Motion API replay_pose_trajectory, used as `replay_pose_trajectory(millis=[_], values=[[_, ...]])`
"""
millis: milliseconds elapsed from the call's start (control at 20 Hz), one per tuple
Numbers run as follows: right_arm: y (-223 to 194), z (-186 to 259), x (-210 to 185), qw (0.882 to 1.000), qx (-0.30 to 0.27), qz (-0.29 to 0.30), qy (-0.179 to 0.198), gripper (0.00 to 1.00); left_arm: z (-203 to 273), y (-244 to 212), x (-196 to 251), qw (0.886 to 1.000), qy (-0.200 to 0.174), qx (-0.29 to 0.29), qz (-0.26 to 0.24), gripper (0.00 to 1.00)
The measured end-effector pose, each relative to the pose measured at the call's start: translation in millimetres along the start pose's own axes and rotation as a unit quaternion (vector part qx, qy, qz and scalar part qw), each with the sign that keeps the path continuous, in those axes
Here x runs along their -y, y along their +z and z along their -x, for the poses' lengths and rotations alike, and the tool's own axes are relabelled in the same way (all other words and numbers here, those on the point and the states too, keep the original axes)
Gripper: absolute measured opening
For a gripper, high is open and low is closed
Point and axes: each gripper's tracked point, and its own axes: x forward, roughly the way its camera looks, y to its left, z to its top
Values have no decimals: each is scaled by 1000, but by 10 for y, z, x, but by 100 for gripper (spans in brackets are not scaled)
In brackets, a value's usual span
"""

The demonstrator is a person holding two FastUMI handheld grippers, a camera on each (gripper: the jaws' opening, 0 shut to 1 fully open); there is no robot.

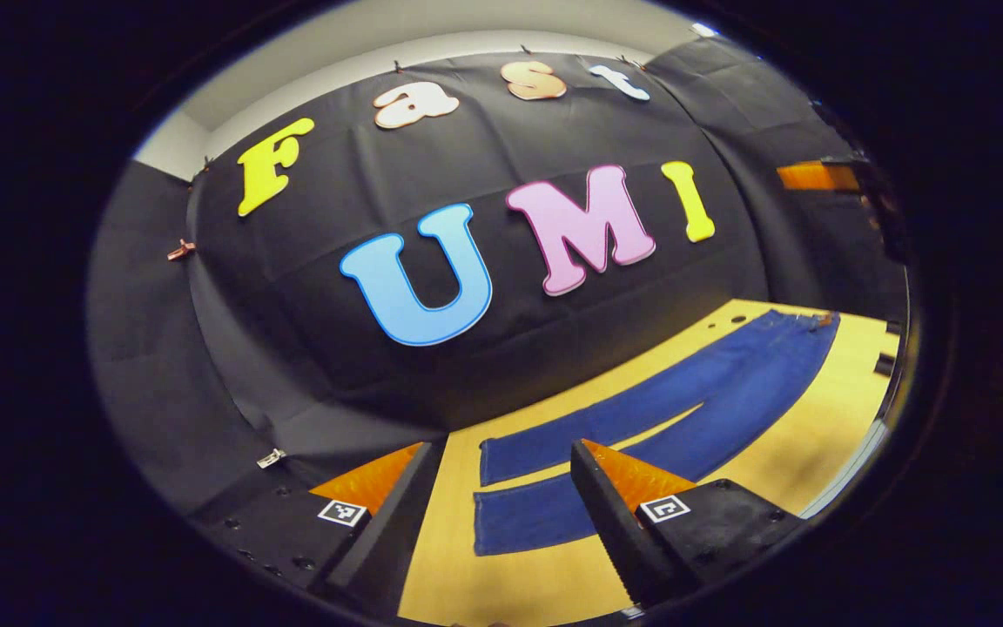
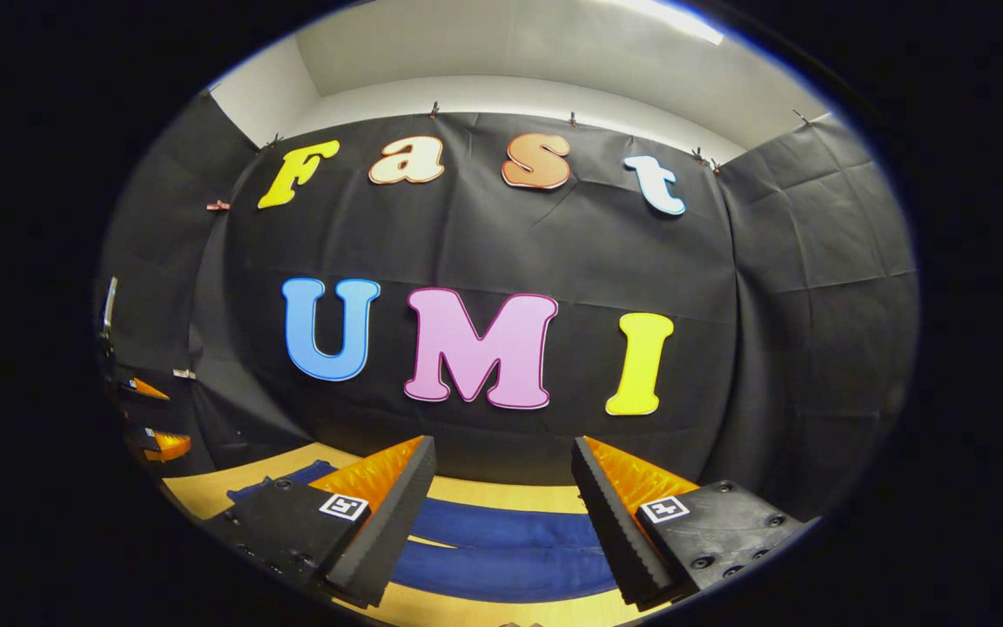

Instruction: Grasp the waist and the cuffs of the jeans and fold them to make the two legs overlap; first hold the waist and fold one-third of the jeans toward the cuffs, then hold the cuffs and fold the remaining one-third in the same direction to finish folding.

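Left gripper view: jeans (image 1: 684, 392) lying unfolded on table (image 1: 797, 453), left gripper (image 1: 501, 522) and right gripper (image 2: 501, 531) hovering open, empty

Plain deep-blue denim jeans (image 1: 710, 383) lie across a pale yellow wooden table (image 1: 806, 435); a black-and-white square marker tag (image 1: 663, 508) sits on the left gripper (image 1: 501, 488).

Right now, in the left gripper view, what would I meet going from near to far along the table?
Left gripper, open above the wooden table → cuffs of the blue jeans lying flat → the two spread legs → the waist at the far end.
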Motion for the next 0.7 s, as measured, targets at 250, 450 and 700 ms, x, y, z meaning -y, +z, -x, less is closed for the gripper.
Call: replay_pose_trajectory(millis=[250,450,700], values=[[-262,-139,160,999,-24,29,-1,97,-552,-1004,-190,980,-63,-95,-161,98],[-528,-292,299,997,-38,72,-4,97,-891,-1691,39,941,-158,-140,-263,98],[-931,-475,524,993,-64,93,-17,97,-1270,-2517,49,891,-208,-204,-348,98]])
